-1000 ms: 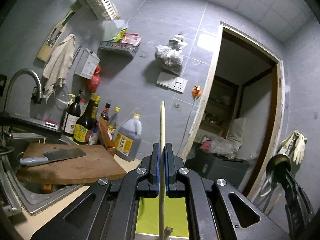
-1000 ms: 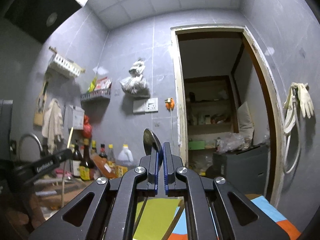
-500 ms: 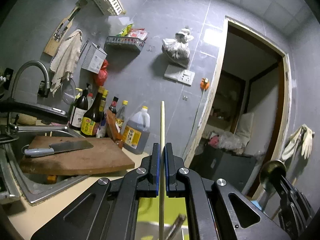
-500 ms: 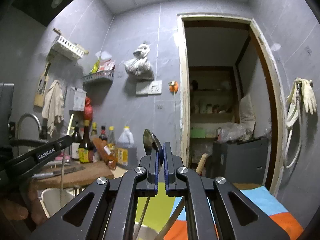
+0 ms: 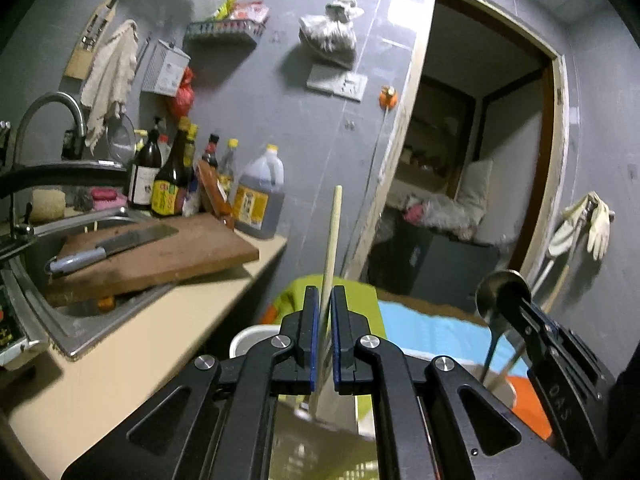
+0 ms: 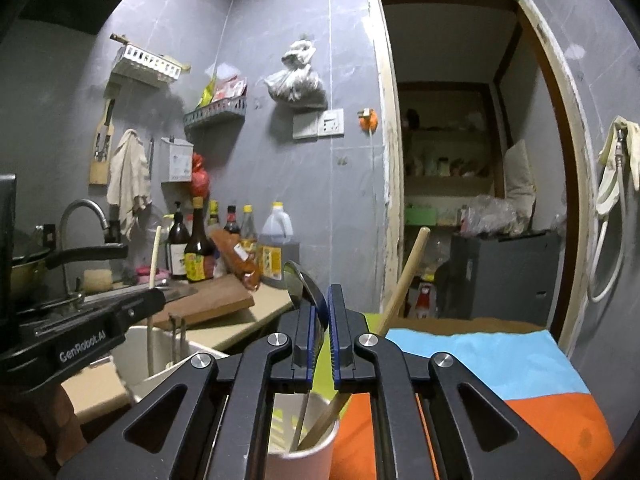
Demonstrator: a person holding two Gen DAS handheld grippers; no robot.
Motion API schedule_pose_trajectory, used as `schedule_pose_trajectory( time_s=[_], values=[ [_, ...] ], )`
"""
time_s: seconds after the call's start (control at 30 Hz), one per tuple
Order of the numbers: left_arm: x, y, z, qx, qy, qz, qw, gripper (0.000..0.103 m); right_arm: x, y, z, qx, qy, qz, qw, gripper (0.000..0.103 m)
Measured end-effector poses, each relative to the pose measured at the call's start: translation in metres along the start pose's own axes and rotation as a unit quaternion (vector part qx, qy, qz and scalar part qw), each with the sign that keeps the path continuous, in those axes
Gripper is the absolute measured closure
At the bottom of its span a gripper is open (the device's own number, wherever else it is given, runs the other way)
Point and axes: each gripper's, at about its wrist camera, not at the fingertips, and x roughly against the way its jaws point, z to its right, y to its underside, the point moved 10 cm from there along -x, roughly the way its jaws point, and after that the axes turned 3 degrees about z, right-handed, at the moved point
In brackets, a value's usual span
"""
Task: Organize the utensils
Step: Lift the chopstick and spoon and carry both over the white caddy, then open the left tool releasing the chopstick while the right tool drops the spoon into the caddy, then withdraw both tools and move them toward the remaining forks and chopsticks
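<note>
My left gripper [image 5: 323, 295] is shut on a pale wooden chopstick [image 5: 333, 232] that stands upright; its lower end dips into a white holder [image 5: 247, 340] below. In the right wrist view the same chopstick [image 6: 153, 256] rises from that white holder [image 6: 132, 352] beside the left gripper. My right gripper [image 6: 319, 300] is shut on a metal spoon [image 6: 302, 284], bowl up, with its handle reaching down into a second white cup [image 6: 304, 450]. A wooden handle [image 6: 404, 276] leans in that cup too. The spoon [image 5: 502, 292] also shows at the right of the left wrist view.
A sink [image 5: 60, 312] with a wooden cutting board [image 5: 160, 252] and cleaver [image 5: 108, 246] lies left. Sauce bottles [image 5: 172, 184] and a jug [image 5: 260, 196] line the wall. A green, blue and orange cloth [image 6: 480, 360] covers the surface under the cups. A doorway [image 6: 460, 160] opens behind.
Both grippers have lowered with their utensils. The white holders have come into view below, and the chopstick and spoon ends now reach down into them.
</note>
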Motion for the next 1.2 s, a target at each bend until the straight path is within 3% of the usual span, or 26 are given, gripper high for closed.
schedule_pose_trajectory(
  time_s=[0.1, 0.17, 0.3, 0.4, 0.5, 0.7, 0.77, 1.03, 1.2],
  values=[
    [0.005, 0.007, 0.004, -0.009, 0.01, -0.013, 0.9998, 0.099, 0.003, 0.002, -0.002, -0.004, -0.02, -0.008, 1.0, 0.093],
    [0.008, 0.009, 0.006, -0.015, 0.011, -0.017, 0.9997, 0.098, 0.006, 0.001, -0.005, -0.004, -0.035, -0.005, 0.999, 0.084],
    [0.013, 0.012, 0.008, -0.015, 0.014, -0.028, 0.9994, 0.093, 0.014, -0.007, -0.007, 0.001, -0.045, 0.01, 0.999, 0.083],
    [0.02, 0.008, 0.01, -0.01, 0.021, -0.024, 0.9994, 0.084, 0.022, -0.017, -0.006, 0.001, -0.046, 0.025, 0.999, 0.081],
    [0.031, 0.0, 0.015, -0.005, 0.032, -0.013, 0.9994, 0.074, 0.034, -0.027, 0.001, -0.001, -0.04, 0.043, 0.998, 0.071],
    [0.049, -0.016, 0.035, -0.009, 0.046, 0.003, 0.9989, 0.057, 0.06, -0.045, 0.024, -0.008, -0.019, 0.071, 0.997, 0.043],
    [0.055, -0.019, 0.044, -0.013, 0.051, 0.009, 0.9986, 0.045, 0.071, -0.051, 0.035, -0.009, -0.009, 0.076, 0.997, 0.03],
    [0.073, -0.017, 0.084, -0.052, 0.064, 0.023, 0.9963, 0.014, 0.109, -0.054, 0.076, 0.0, 0.03, 0.077, 0.997, 0.002],
    [0.077, -0.005, 0.106, -0.066, 0.078, 0.023, 0.9945, 0.009, 0.126, -0.046, 0.097, 0.012, 0.05, 0.063, 0.997, 0.0]
  ],
)
